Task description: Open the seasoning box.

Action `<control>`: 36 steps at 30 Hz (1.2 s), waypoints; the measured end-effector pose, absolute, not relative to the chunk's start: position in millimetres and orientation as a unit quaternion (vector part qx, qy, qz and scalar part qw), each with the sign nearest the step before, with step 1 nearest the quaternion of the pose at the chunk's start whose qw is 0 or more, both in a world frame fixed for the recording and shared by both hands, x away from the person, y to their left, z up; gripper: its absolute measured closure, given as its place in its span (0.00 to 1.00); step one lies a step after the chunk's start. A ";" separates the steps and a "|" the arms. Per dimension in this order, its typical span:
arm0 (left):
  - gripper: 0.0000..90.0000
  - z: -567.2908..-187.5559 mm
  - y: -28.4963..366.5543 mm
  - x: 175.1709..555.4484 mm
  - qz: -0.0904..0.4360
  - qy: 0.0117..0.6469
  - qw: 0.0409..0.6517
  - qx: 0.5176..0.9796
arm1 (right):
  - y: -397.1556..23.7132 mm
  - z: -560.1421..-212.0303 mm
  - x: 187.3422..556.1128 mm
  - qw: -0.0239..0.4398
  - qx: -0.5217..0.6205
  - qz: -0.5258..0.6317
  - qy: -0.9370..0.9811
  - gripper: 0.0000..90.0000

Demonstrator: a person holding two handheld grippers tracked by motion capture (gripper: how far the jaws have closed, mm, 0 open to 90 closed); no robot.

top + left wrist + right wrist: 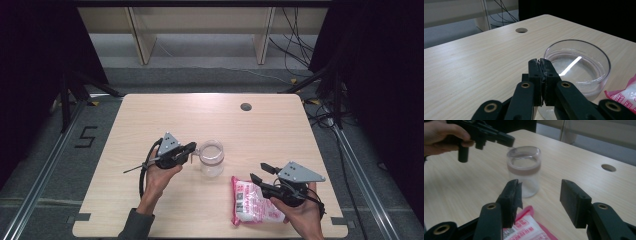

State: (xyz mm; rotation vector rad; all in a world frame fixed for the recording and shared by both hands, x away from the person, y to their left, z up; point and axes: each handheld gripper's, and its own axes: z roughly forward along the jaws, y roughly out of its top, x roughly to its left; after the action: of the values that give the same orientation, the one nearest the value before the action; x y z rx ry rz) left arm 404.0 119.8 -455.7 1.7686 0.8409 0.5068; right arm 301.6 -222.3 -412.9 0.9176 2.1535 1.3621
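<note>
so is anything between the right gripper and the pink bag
Nothing visible. The right gripper hangs with jaws apart just above the pink bag. The clear glass stands farther off, its rim pinched by the left gripper.

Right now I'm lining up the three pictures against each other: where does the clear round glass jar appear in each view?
High view: the clear round glass jar stands at the table's middle, just right of the left gripper.
Left gripper view: right of centre, its rim beyond the shut jaw tips.
Right gripper view: upper centre, above the open jaws.
Shared landmark: the pink and white packet.
</note>
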 end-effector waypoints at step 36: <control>0.97 -456.5 120.8 404.8 0.210 0.359 0.532 0.737 | -149.9 -442.1 363.1 0.221 0.294 0.446 0.816 1.00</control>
State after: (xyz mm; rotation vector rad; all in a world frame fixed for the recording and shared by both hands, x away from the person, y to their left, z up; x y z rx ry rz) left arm 404.8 120.8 -456.5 1.7589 0.8556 0.5012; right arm 363.1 -149.9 -442.1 0.8121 2.2557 1.2316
